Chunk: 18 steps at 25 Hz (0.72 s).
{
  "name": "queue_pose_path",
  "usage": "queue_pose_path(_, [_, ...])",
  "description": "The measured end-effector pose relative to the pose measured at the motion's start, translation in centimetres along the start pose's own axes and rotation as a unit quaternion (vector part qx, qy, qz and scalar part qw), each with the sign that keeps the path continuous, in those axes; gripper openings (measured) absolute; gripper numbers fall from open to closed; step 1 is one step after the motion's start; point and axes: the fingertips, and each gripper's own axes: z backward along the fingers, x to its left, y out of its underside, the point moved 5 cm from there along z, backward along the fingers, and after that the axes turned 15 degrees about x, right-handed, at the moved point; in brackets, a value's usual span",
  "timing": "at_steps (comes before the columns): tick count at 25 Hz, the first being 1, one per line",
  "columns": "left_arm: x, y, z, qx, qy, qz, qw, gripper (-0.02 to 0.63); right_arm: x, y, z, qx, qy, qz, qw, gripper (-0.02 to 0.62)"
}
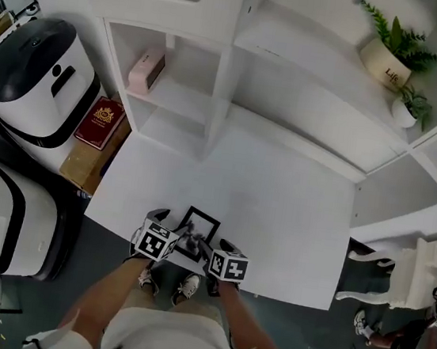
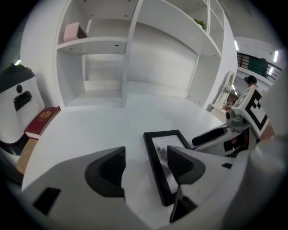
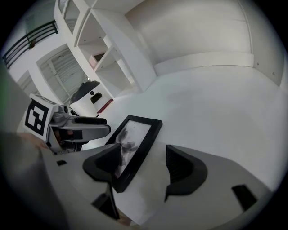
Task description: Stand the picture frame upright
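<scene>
A black picture frame [image 1: 200, 225] with a grey print lies flat on the white table [image 1: 278, 209], close to its front edge. My left gripper [image 1: 181, 241] hangs over the frame's left side. In the left gripper view the frame's [image 2: 154, 161] left bar lies between the open jaws of the left gripper [image 2: 145, 166], whose pads are not pressing on it. My right gripper [image 1: 205, 250] is over the frame's right side. The right gripper view shows the frame's [image 3: 143, 133] right bar inside the open jaws of the right gripper [image 3: 144, 166], again with no contact.
A white shelf unit [image 1: 217, 66] stands along the table's far side, with a pink box [image 1: 146, 71] and potted plants [image 1: 398, 50] on it. On the left are a red book [image 1: 102, 121], a cardboard box [image 1: 84, 162] and white-and-black machines [image 1: 31, 81]. A white chair [image 1: 404, 278] stands at right.
</scene>
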Motion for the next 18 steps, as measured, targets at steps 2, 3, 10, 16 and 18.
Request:
queue_pose_path(2, [0.0,-0.3,-1.0,0.014,0.007,-0.003,0.9999,0.276,0.0,-0.1,-0.4,0.007,0.023,-0.004,1.0,0.294])
queue_pose_path(3, [-0.2,-0.6,-1.4,0.021,0.011,-0.006,0.9997,0.256,0.0,-0.1,-0.5,0.009,0.034,-0.004,0.999,0.29])
queue_pose_path(10, [-1.3,-0.7,-3.1,0.074,0.049,-0.021,0.9958,0.233,1.2,-0.5,-0.9,0.04,0.08,0.019,0.996,0.31])
queue_pose_path(16, [-1.3,-0.5,-3.4,0.074,0.063,-0.029,0.9948,0.218,2.2,-0.8,-1.6,0.047,0.111,0.027,0.992,0.277])
queue_pose_path(18, [-1.1,-0.3,-3.1,0.075,0.065,-0.01,0.9951,0.184,3.1,-0.9,-1.9,0.047,0.104,0.027,0.993,0.233])
